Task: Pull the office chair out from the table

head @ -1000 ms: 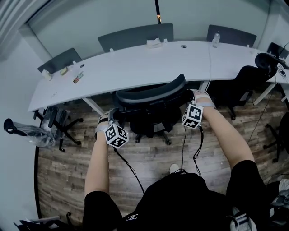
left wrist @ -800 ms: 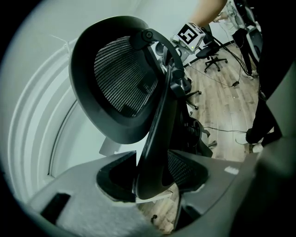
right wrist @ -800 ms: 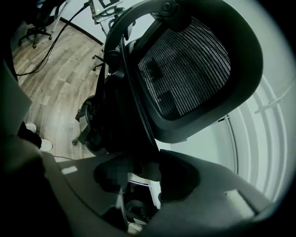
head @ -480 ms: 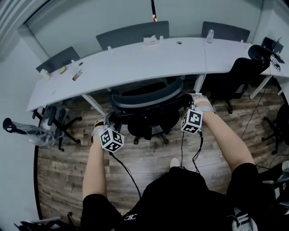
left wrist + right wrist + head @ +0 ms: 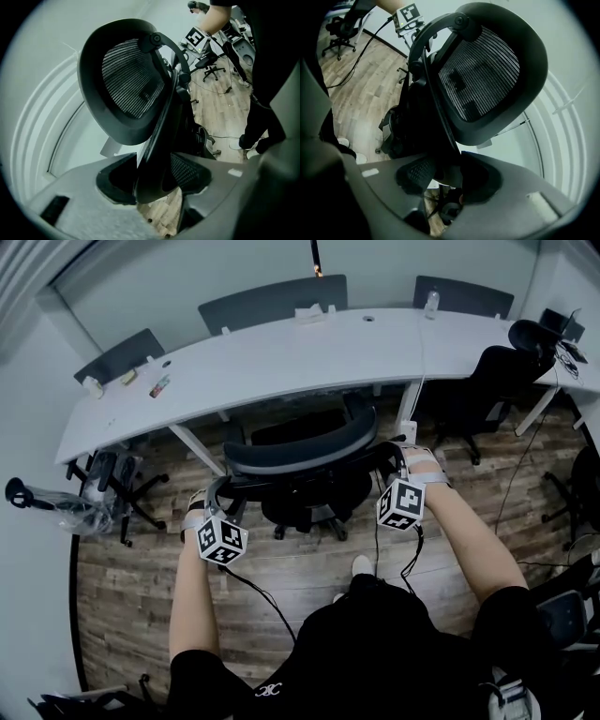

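The black mesh-backed office chair (image 5: 300, 451) stands on the wood floor just off the long curved white table (image 5: 281, 362). In the head view my left gripper (image 5: 217, 498) holds the left end of the backrest rim and my right gripper (image 5: 394, 457) holds the right end. The left gripper view has the backrest (image 5: 133, 84) looming close, with the left gripper (image 5: 152, 180) shut on its dark rim. My right gripper (image 5: 447, 176), seen in its own view, is likewise shut on the opposite rim, below the mesh back (image 5: 483, 79). The seat is mostly hidden under the backrest.
Another black chair (image 5: 478, 390) stands at the table's right end, and a chair base (image 5: 117, 479) sits at the left. Grey chairs (image 5: 272, 301) line the far side. A bottle (image 5: 430, 304) and small items (image 5: 159, 386) lie on the table. Cables trail on the floor behind me.
The chair has rolled back from the table toward me, showing more floor under the table edge. Both grippers came back with it, still on the backrest.
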A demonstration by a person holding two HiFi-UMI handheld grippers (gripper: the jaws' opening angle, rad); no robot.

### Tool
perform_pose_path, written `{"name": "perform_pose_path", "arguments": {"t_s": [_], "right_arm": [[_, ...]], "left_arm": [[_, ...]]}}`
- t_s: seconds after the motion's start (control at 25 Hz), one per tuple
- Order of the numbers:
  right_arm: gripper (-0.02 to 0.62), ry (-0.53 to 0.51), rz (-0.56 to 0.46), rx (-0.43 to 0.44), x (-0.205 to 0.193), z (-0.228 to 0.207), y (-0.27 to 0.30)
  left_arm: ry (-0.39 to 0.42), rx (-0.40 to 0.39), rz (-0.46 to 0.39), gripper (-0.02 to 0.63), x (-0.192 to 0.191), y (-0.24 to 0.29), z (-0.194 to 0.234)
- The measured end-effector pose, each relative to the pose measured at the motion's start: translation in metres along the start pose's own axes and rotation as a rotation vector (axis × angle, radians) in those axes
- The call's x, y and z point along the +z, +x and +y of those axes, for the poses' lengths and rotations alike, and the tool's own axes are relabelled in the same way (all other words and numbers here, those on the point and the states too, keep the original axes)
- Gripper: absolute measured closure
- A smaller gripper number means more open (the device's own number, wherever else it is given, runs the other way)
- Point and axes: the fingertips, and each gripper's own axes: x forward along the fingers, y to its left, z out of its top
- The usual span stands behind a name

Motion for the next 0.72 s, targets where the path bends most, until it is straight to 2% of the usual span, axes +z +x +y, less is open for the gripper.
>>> {"name": "perform_pose_path", "arguments": {"t_s": [0.16, 0.44, 0.72], "right_arm": [[0.431, 0.046, -0.020, 0.028, 0.006, 0.012, -0.020], [0.441, 0.024, -0.032, 0.073, 0.012, 0.026, -0.043], [0.437, 0.082, -0.071, 0.067, 0.017, 0.030, -0.052]], "left_arm": [[-0.004, -0.008, -0.004, 0.385, -0.007, -0.016, -0.008], [-0.019, -0.008, -0.026, 0.380, -0.012, -0.036, -0.018], [-0.031, -0.004, -0.038, 0.376, -0.015, -0.044, -0.019]]}}
